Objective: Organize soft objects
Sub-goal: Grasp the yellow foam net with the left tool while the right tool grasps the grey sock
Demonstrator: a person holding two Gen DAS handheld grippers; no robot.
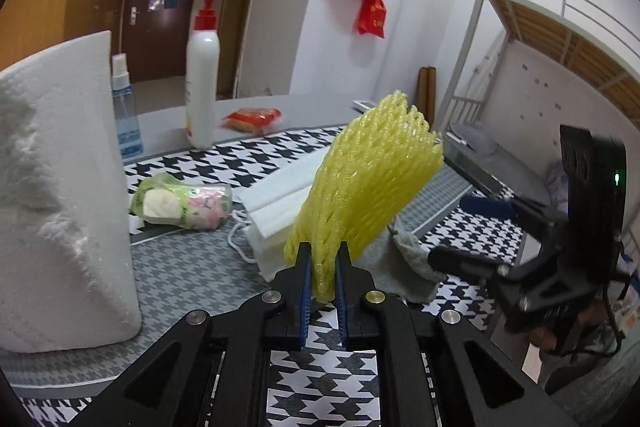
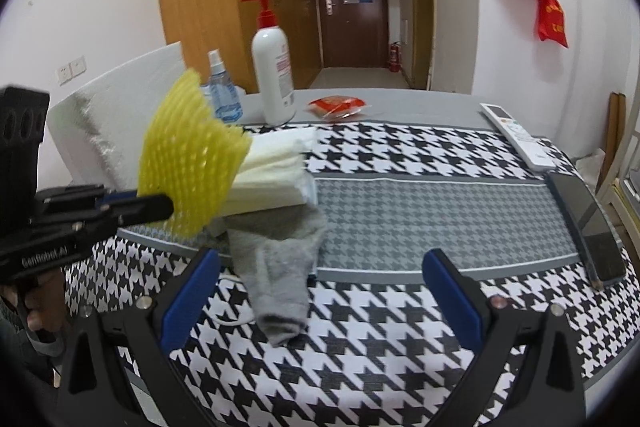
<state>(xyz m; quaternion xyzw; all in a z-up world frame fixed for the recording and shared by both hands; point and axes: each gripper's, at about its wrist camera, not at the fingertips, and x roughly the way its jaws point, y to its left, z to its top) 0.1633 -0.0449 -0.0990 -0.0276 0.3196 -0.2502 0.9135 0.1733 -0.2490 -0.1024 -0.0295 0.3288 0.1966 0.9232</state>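
Sticking up from the left hand-held gripper [image 1: 322,269], clamped: yellow foam net [image 1: 368,171].

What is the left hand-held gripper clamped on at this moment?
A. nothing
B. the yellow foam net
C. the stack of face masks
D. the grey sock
B: the left hand-held gripper has its blue pads pinched on the lower end of the yellow foam net, which stands up above the table.

Dormitory room; metal bunk bed [image 1: 560,39]
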